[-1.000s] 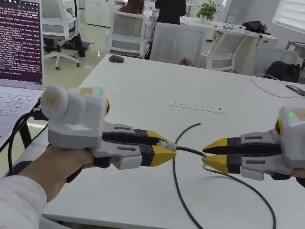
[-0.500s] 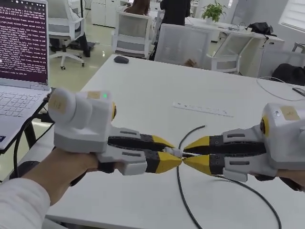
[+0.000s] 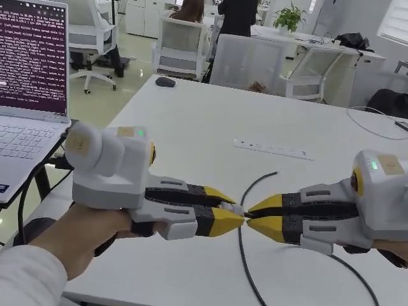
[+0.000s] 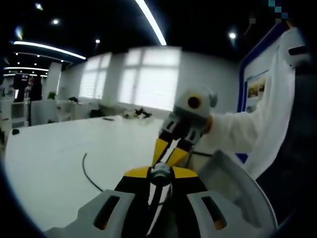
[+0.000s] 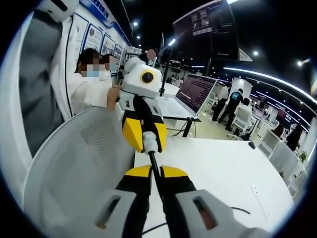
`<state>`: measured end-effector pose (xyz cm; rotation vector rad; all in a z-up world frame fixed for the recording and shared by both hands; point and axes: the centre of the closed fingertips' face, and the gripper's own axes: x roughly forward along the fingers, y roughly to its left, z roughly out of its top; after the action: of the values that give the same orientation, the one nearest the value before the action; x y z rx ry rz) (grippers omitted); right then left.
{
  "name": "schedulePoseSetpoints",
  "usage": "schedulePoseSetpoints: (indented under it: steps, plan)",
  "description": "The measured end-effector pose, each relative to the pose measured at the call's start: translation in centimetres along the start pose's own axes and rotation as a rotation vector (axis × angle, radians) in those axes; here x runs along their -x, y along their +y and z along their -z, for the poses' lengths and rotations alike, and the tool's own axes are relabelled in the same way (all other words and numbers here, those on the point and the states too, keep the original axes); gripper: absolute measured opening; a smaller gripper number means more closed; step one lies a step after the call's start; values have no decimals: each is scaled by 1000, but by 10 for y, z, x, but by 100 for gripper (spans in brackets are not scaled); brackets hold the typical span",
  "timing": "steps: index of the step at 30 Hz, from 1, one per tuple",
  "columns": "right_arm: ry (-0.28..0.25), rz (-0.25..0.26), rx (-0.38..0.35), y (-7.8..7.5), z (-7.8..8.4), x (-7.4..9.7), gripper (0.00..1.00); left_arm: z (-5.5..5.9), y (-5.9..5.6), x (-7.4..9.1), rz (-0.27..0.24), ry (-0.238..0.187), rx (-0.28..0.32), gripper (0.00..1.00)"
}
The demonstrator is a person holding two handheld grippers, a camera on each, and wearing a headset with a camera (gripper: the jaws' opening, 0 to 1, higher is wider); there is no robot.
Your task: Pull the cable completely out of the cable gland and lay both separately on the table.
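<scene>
We see the white table running from the near edge to the far side, where white office chairs stand behind it. A laptop sits open at the far left, its screen full of text.

Over the near part of the table, the left gripper and the right gripper point at each other, their yellow tips almost meeting. In the left gripper view, the left gripper has its jaws closed down around the cable gland. In the right gripper view, the right gripper has its jaws pinched together on the black cable, just beside the gland.

The cable hangs from between the tips. One end curves away toward the far right, and the rest trails toward the near edge of the table. The cable gland is a small pale piece held between the left jaws above the table, with the cable running into it.

A flat white power strip lies farther back, and a dark mouse rests near the far edge.
</scene>
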<state>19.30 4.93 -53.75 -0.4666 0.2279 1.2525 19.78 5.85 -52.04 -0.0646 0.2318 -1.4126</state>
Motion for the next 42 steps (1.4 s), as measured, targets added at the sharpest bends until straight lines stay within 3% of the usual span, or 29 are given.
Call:
schedulePoseSetpoints:
  steps: [6,14,22,26,30,35,42]
  plan:
    - [45,28,-14,-7,17,13,5,-10,8,6,-20,-57,36,17]
    - [63,64,-50,-16,33,27,6,-12,7,5,-28,-66,29,17]
    - [52,80,-85,-30,39,28,6,-14,10,7,-42,-75,39,17]
    - [44,95,-110,-46,45,24,7,-15,13,8,-56,-83,40,17]
    - [88,101,-129,-61,65,16,7,-13,15,8,-68,-76,39,17]
    - [69,107,-178,-76,79,4,8,-7,16,5,-69,-42,31,17]
    - [71,138,-234,-100,102,-10,8,-5,22,6,-86,-42,53,17]
